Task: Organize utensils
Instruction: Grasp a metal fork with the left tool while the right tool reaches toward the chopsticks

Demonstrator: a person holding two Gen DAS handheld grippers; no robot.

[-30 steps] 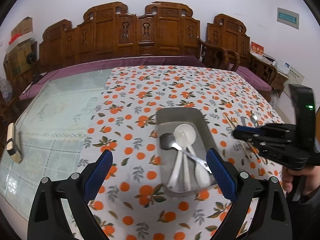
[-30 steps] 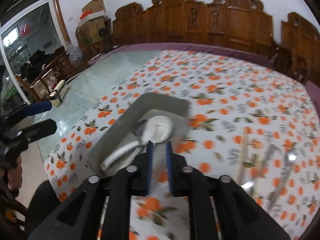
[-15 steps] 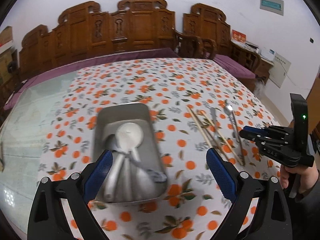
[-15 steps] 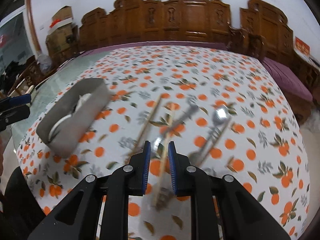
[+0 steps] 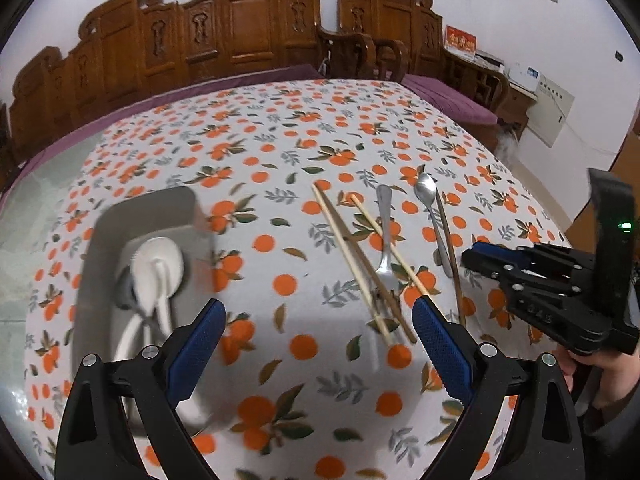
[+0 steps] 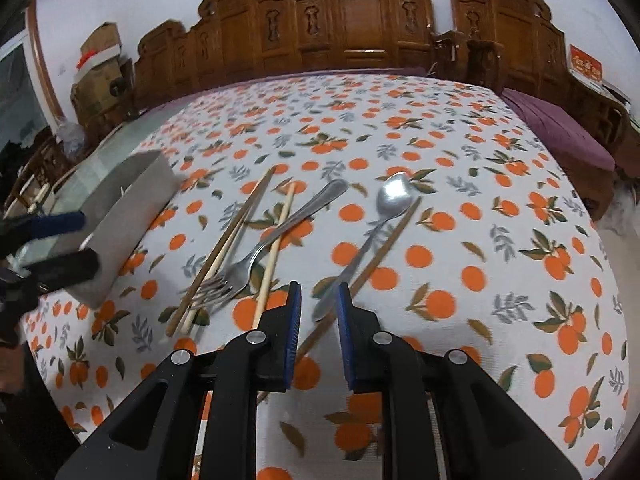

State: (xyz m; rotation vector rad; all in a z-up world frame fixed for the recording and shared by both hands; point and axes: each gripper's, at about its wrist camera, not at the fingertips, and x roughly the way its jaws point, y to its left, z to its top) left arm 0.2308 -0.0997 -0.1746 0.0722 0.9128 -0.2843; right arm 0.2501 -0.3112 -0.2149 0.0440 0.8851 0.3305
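Note:
A metal tray (image 5: 100, 232) holds white spoons (image 5: 158, 264) and a metal spoon; it also shows at the left of the right wrist view (image 6: 132, 204). Loose on the cloth lie pale chopsticks (image 6: 276, 248), a fork (image 6: 260, 248), a metal spoon (image 6: 380, 216) and a dark chopstick (image 6: 384, 248). They also show in the left wrist view: chopsticks (image 5: 348, 256), fork (image 5: 385, 236), spoon (image 5: 430, 212). My left gripper (image 5: 318, 344) is wide open and empty above the cloth. My right gripper (image 6: 318, 316) is slightly open and empty, its tips just near the spoon's handle end.
The table has an orange-print cloth (image 6: 460, 184) and bare glass on the left (image 5: 24, 208). Carved wooden chairs (image 6: 360, 24) line the far side, with a purple bench cushion (image 6: 560, 128) at the right. Cardboard boxes (image 6: 100, 56) stand at the far left.
Both grippers swung right from over the tray to the loose utensils. The right gripper's jaws parted slightly. The left gripper stayed wide open.

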